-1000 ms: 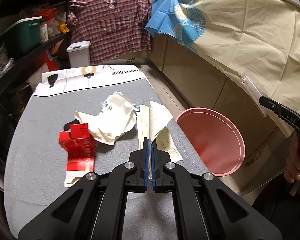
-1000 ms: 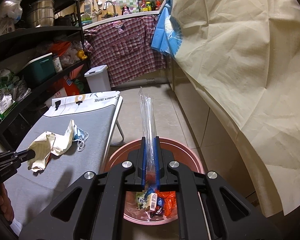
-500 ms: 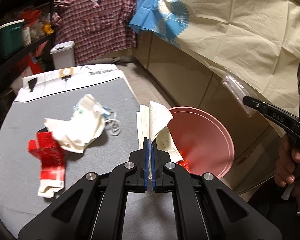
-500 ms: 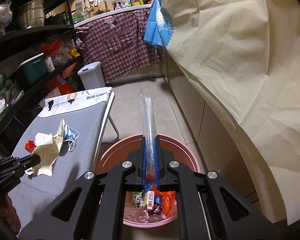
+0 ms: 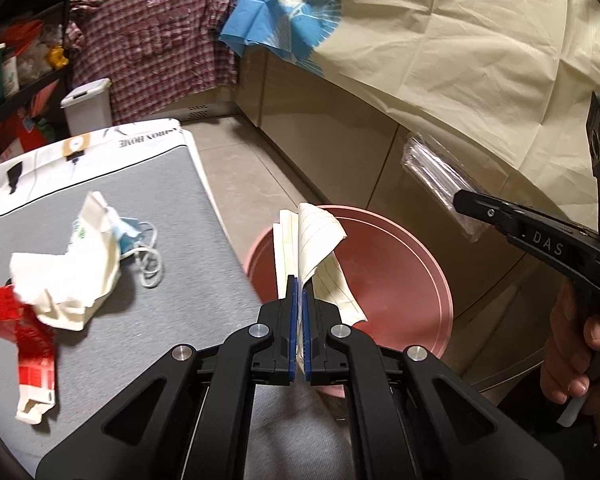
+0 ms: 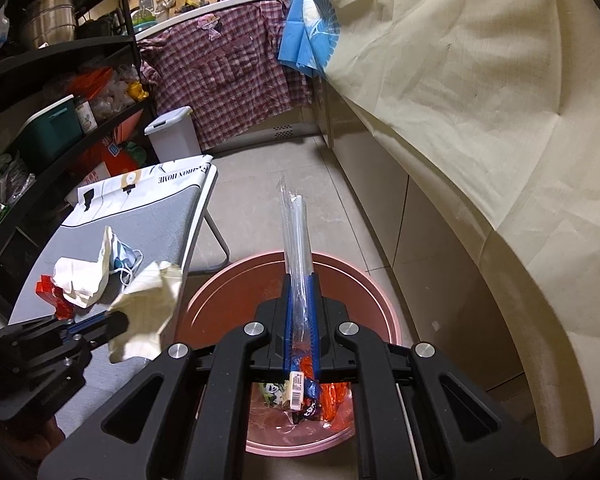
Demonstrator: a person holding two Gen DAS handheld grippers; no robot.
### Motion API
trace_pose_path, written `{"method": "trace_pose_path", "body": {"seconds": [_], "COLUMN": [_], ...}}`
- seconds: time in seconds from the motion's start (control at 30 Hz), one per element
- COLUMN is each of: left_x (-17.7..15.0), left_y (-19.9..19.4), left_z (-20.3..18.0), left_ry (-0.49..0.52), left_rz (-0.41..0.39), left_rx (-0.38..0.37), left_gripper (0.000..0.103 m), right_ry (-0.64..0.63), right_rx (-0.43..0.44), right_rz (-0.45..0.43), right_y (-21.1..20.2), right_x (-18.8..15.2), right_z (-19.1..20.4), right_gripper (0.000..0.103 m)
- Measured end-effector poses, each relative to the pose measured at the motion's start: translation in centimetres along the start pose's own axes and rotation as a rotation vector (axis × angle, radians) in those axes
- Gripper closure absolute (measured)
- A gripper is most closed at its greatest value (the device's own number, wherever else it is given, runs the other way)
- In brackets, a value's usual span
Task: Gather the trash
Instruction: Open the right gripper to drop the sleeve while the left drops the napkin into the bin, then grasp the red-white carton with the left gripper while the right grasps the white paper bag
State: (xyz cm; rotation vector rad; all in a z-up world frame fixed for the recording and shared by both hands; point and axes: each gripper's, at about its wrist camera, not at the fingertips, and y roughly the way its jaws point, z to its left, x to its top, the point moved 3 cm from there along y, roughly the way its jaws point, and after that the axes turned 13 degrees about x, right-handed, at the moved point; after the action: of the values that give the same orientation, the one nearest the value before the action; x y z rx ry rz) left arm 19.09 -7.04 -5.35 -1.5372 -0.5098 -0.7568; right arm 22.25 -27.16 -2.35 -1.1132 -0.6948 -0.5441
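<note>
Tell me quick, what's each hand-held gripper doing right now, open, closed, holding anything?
Left hand-held gripper: shut on the folded lined paper.
Right hand-held gripper: shut on the clear plastic wrapper, above the pink bin.

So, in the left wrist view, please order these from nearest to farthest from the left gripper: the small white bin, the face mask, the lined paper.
1. Lined paper, clamped in the left gripper.
2. Face mask, on the grey board, left.
3. Small white bin, on the floor beyond the board, far left.
</note>
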Motion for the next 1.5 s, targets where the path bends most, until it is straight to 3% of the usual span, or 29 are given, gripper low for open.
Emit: {"method": "trace_pose_path", "body": {"seconds": [0.23, 0.3, 0.37, 0.43, 1.03, 1.3, 1.5], "left_x": [-0.2, -0.2, -0.3, -0.4, -0.1, 0.8, 1.5], "left_y": [1.7, 2.3, 2.6, 2.2, -4.4, -8.9, -11.9], "left_z": [-1.2, -1.3, -1.3, -1.0, 4.3, 10.5, 16.4], "left_ry": [0.022, 0.025, 0.015, 0.006, -0.1, -0.135, -0.12], "left_rz": [0.038, 0.06, 0.082, 0.068, -0.03, -0.041, -0.044], "left_rx": [-0.021, -0.025, -0.036, -0.036, -0.03, 0.011, 0.083], "left_gripper": [0.101, 0.097, 0.082, 0.071, 0.071, 0.071, 0.071], "right_ry": [0.007, 0.009, 0.002, 0.006, -0.14, -0.12, -0.092], "right_rx": [-0.009, -0.018, -0.046, -0.047, -0.066, 0.07, 0.162], "right_rz": [0.04, 0.069, 0.058, 0.05, -0.043, -0.048, -0.083], "right_y": [1.1, 1.7, 1.6, 1.4, -1.2, -2.2, -2.1], "right_x": [-0.3, -0.6, -0.6, -0.6, -0.4, -0.1, 1.3], "right_z": [-0.1, -0.2, -0.2, -0.3, 3.3, 6.9, 10.2], "right_gripper": [0.092, 0.081, 0.057, 0.057, 0.057, 0.059, 0.068]}}
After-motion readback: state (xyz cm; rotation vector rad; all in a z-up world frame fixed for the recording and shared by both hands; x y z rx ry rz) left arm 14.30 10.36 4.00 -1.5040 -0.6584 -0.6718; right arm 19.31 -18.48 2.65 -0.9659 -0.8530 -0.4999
